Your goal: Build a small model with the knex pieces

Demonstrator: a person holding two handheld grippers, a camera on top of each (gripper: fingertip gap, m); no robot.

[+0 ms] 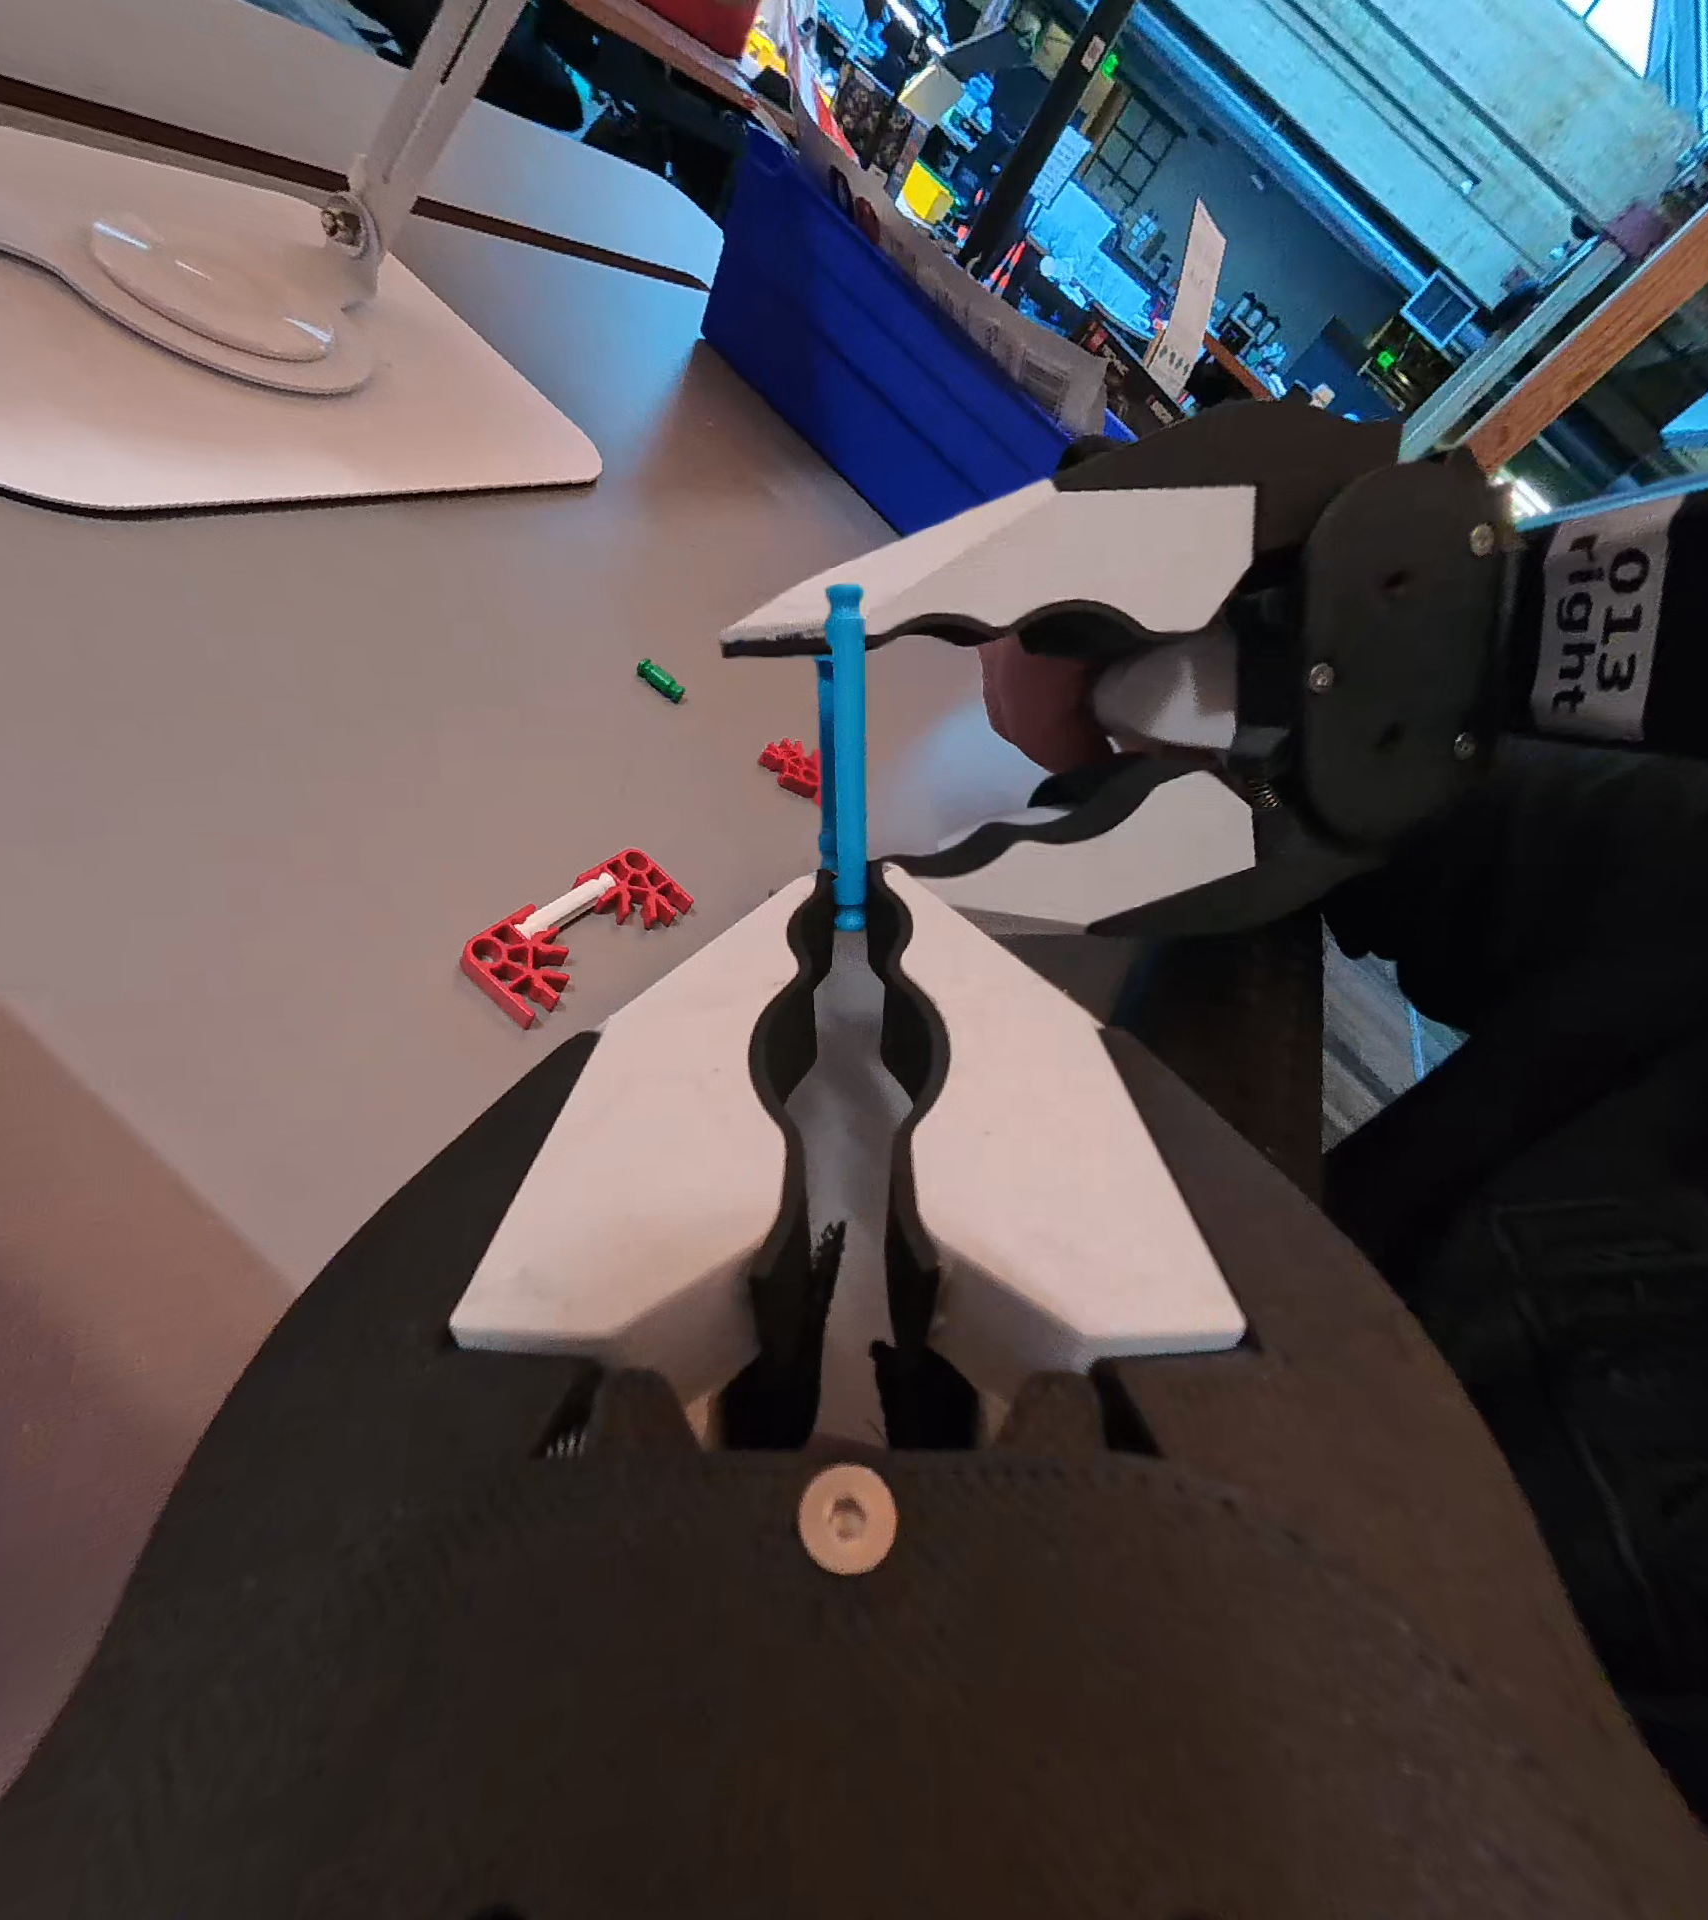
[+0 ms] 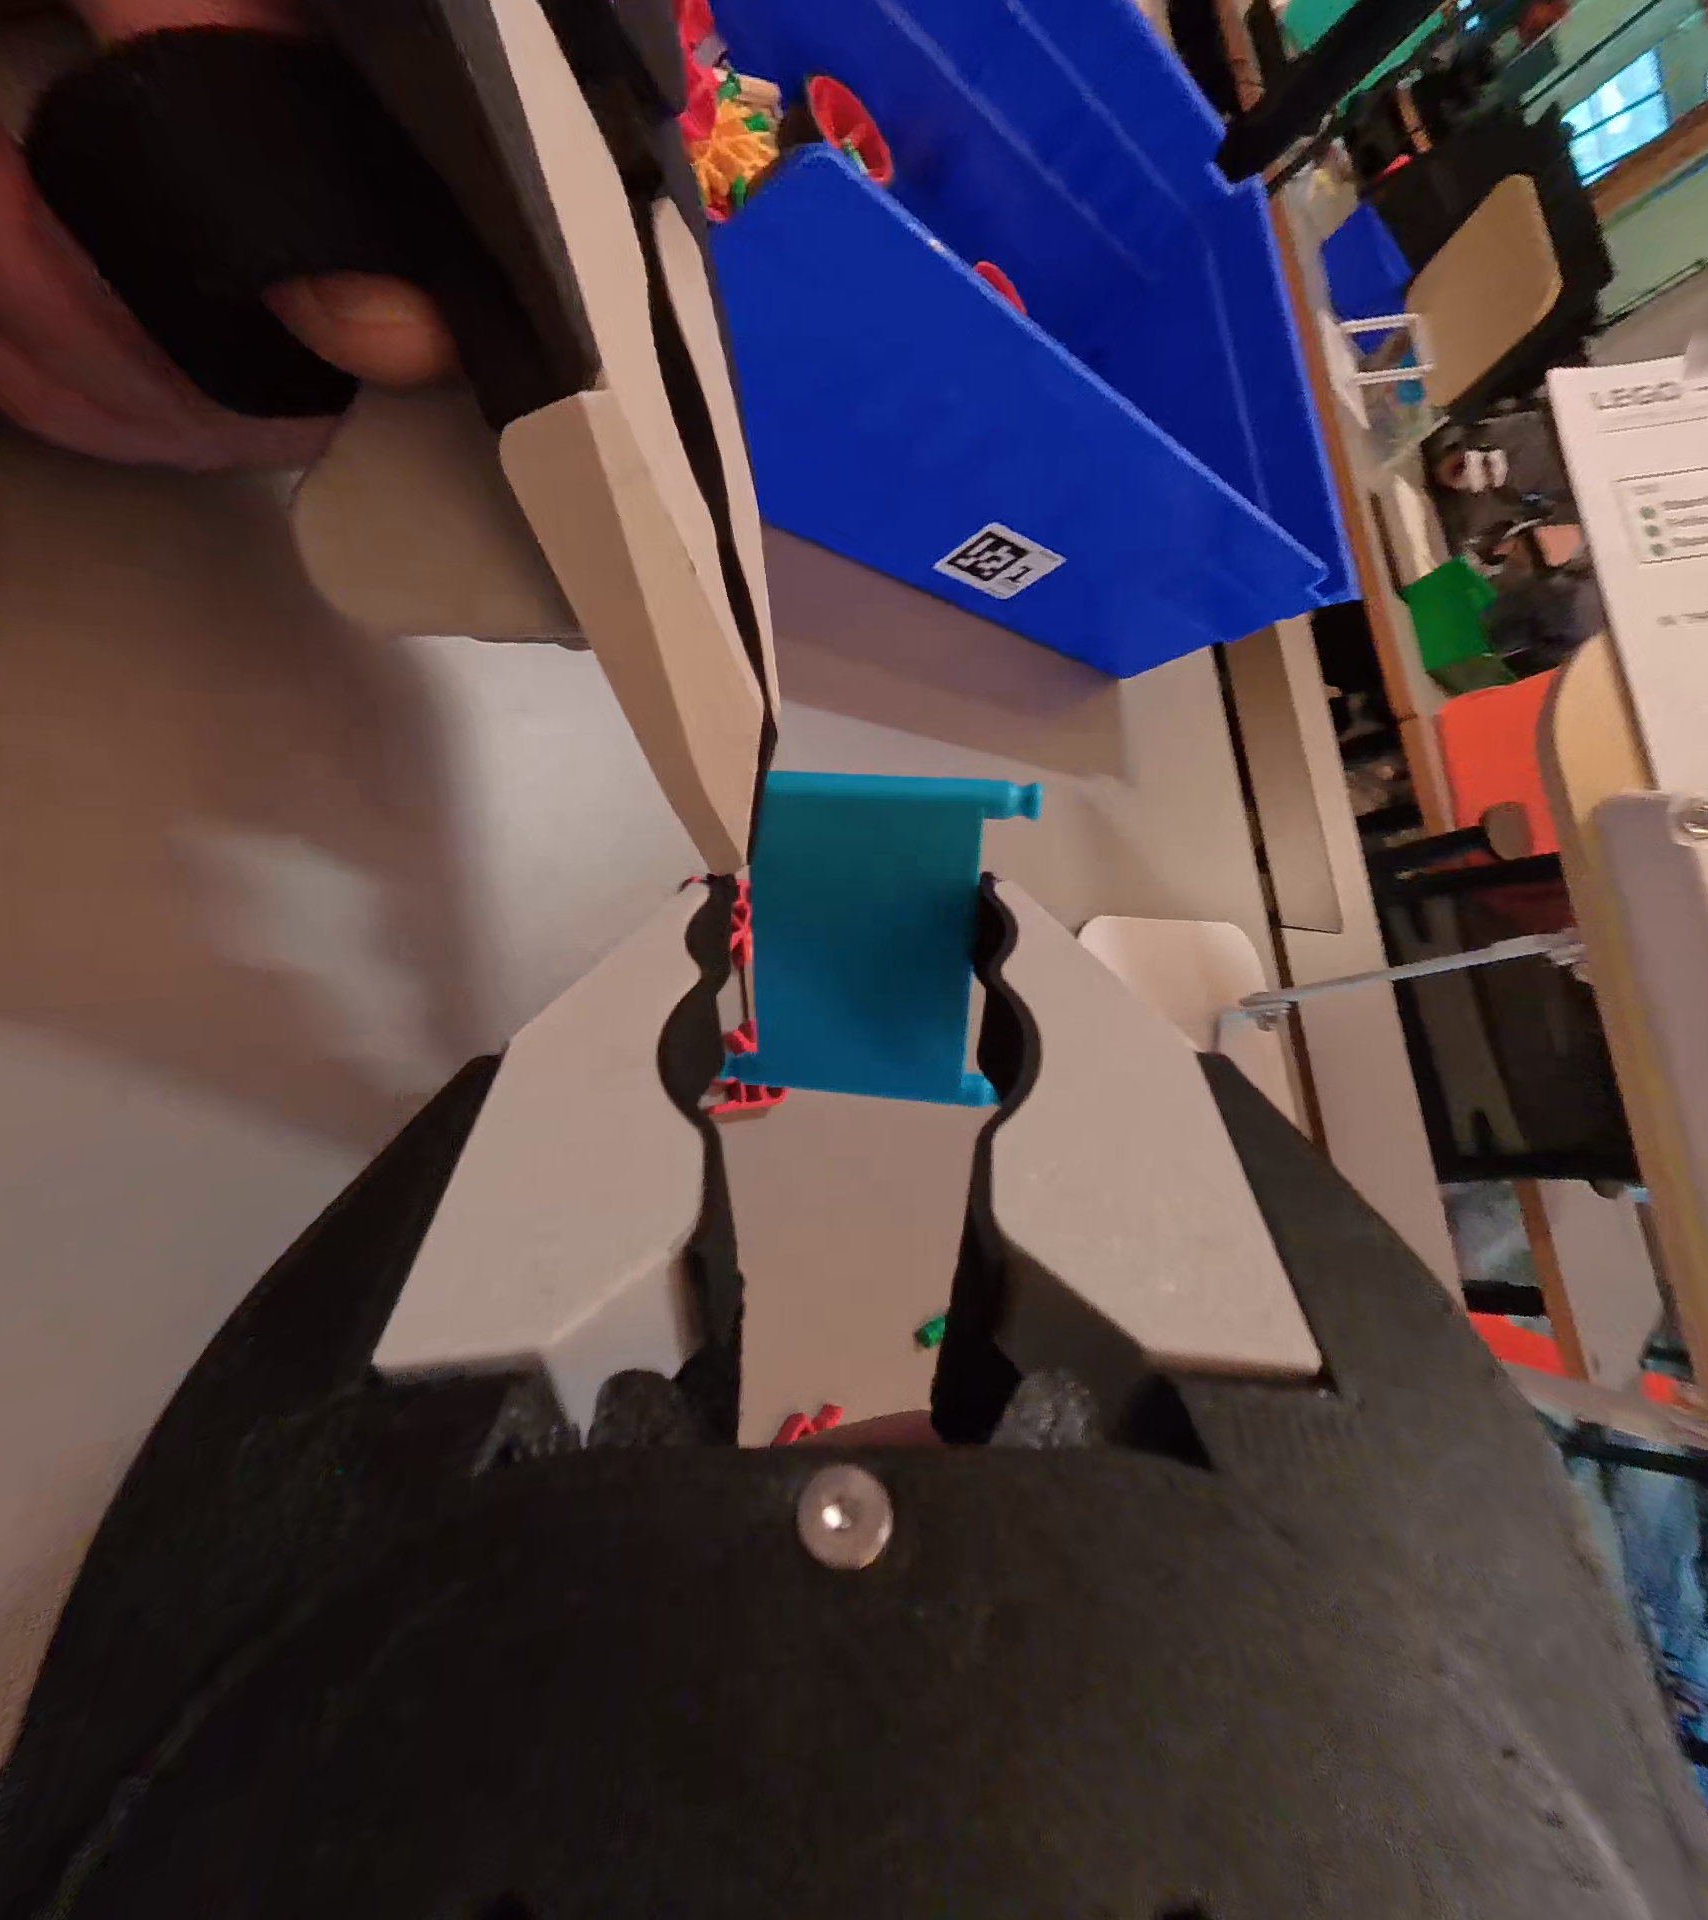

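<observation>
A flat blue panel piece (image 2: 865,935) with small pegs at its corners is held above the grey table (image 1: 310,644). In the left wrist view it is seen edge-on as a thin upright strip (image 1: 844,758), and its lower edge is pinched between the closed tips of the left tongs (image 1: 846,899). The right tongs (image 1: 819,748) are brought in from the right side of that view, spread wide across the panel: the upper finger lies at the panel's top peg and the lower finger reaches in beside its lower part. In the right wrist view the broad face of the panel is seen between the spread right tongs (image 2: 855,940), and contact with the fingers cannot be told for certain. The left tongs (image 2: 741,821) are seen there from above, meeting the panel's left edge.

On the table beyond, a red connector pair joined by a white rod (image 1: 575,930) is laid, with a further red connector (image 1: 790,767) near the panel and a small green piece (image 1: 661,681) well apart. A blue bin (image 1: 860,343) is set at the table's far edge, and a white lamp base (image 1: 206,301) is stood at the left
</observation>
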